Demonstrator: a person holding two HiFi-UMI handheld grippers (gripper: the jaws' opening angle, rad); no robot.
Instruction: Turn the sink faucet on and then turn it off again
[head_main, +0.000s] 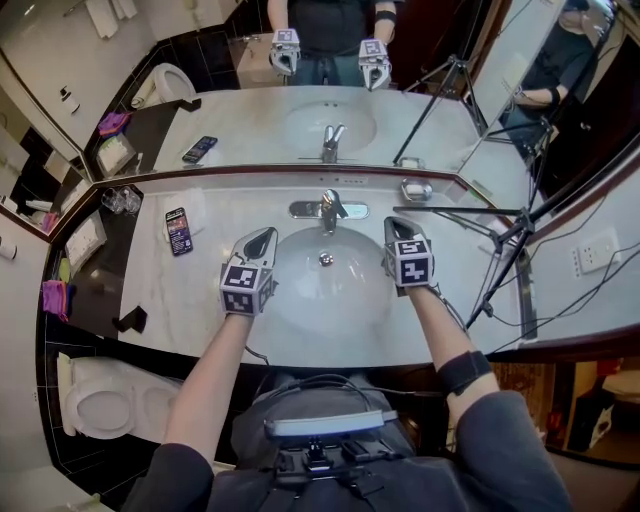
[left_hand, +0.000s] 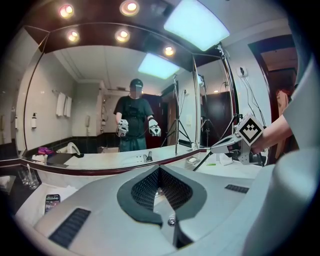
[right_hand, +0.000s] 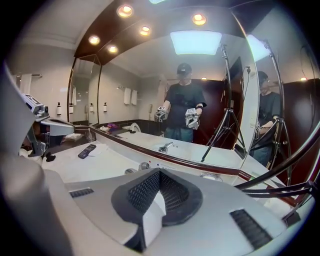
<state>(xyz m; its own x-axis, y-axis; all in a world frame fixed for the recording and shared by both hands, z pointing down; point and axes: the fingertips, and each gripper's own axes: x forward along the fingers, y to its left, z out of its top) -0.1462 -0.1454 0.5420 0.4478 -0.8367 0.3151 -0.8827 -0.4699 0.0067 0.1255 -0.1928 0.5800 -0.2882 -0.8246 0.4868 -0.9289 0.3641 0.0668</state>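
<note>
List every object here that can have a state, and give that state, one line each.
Chrome sink faucet: no water stream visible.
Black rectangular smartphone: lying face up, screen lit.
Left grey tongs: shut, nothing between them.
Right grey tongs: shut, nothing between them.

Shiny chrome faucet (head_main: 329, 206), glossy marble counter (head_main: 190, 305)

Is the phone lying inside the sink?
No, the phone lies on the marble counter, left of the sink basin and apart from it.
</note>
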